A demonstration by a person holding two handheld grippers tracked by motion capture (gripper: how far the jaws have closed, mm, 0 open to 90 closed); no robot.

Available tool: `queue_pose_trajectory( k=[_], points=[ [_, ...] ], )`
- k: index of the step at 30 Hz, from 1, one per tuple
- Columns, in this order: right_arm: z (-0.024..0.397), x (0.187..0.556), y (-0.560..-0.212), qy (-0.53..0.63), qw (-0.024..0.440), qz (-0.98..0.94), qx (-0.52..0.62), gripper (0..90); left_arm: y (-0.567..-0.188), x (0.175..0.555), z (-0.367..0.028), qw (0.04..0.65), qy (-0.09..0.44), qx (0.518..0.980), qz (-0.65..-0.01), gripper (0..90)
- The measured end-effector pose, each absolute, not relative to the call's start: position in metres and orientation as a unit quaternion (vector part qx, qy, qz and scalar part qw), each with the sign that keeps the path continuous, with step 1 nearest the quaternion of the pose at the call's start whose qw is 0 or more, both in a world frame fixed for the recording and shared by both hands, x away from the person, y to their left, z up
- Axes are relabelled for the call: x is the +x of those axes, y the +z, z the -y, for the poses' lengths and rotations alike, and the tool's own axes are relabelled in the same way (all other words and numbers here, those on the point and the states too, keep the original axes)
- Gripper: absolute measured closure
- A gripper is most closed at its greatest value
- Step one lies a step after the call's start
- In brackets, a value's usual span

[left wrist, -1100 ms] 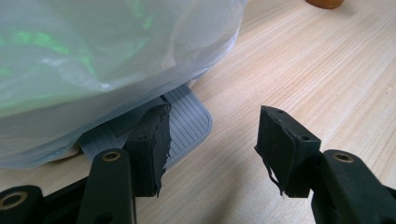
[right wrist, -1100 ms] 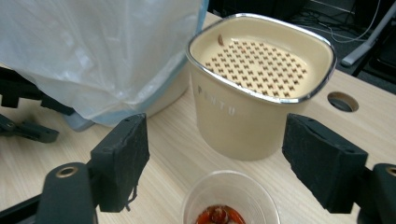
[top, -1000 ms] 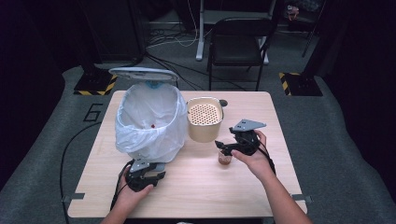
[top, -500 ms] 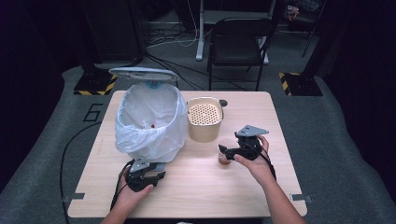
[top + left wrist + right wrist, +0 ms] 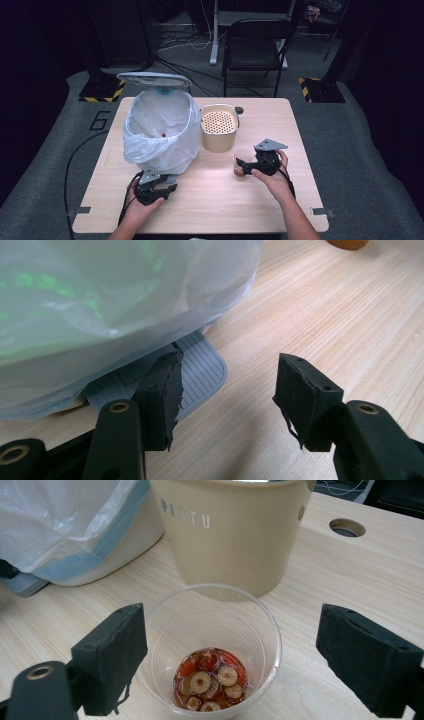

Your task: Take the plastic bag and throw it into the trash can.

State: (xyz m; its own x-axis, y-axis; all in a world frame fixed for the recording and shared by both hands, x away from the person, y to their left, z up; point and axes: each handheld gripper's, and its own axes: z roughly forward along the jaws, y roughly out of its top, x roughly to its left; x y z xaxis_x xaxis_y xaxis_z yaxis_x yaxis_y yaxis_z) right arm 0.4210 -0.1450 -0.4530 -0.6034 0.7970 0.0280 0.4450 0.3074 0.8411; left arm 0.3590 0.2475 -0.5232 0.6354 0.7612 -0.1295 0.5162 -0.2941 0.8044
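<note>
On my right gripper view, the clear ribbed plastic cup [image 5: 212, 647] sits low in the centre of the frame, upright on the pale wood-grain table [image 5: 350, 580]. Its bottom holds reddish-brown liquid with round sliced pieces, pale rings with dark centres. My right gripper [image 5: 250, 657] stands wide open, its matte black blocky jaws either side of the cup, neither touching it. Just behind the cup, at upper centre, is the smooth beige cylindrical pot [image 5: 235, 535] lettered "PINTU"; its top is cut off by the frame edge. In the high view that pot [image 5: 218, 131] shows a perforated lid.

At the upper left of my left gripper view, the crinkled translucent white bin liner [image 5: 115, 305] bulges over a grey ridged pedal [image 5: 200, 372], partly hiding it. My left gripper [image 5: 227, 390] is open too, the frayed black pads apart over bare table, one pad just beside the pedal; contact I cannot tell. The orange object at the top edge is too cropped to identify.
</note>
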Motion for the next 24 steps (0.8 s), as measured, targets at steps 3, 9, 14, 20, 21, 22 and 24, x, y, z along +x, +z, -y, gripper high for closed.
queue_pose_trajectory(
  k=[3,9,14,20,21,22,24],
  points=[
    [0.1449,0.4218,-0.4532,0.437,0.205,-0.782,0.395,11.3,-0.5232,0.3589,-0.2475,0.436,0.139,0.792,-0.403,44.2],
    [0.145,0.4222,-0.454,0.437,0.203,-0.78,0.398,10.2,-0.5232,0.359,-0.2475,0.437,0.14,0.792,-0.404,44.2],
    [0.1444,0.4213,-0.4529,0.438,0.204,-0.78,0.397,8.5,-0.5232,0.3591,-0.2477,0.437,0.139,0.792,-0.404,44.2],
    [0.1444,0.4188,-0.4478,0.449,0.203,-0.777,0.391,7.4,-0.5232,0.359,-0.2475,0.437,0.14,0.792,-0.404,44.2],
    [0.144,0.4185,-0.4475,0.45,0.202,-0.778,0.388,7.0,-0.5232,0.359,-0.2475,0.436,0.14,0.792,-0.404,44.2],
    [0.1427,0.4178,-0.4476,0.451,0.199,-0.779,0.387,6.3,-0.5232,0.359,-0.2475,0.437,0.14,0.792,-0.404,44.2],
    [0.1401,0.4177,-0.4494,0.445,0.197,-0.783,0.388,6.0,-0.5232,0.359,-0.2474,0.437,0.14,0.792,-0.404,44.2]
  ],
)
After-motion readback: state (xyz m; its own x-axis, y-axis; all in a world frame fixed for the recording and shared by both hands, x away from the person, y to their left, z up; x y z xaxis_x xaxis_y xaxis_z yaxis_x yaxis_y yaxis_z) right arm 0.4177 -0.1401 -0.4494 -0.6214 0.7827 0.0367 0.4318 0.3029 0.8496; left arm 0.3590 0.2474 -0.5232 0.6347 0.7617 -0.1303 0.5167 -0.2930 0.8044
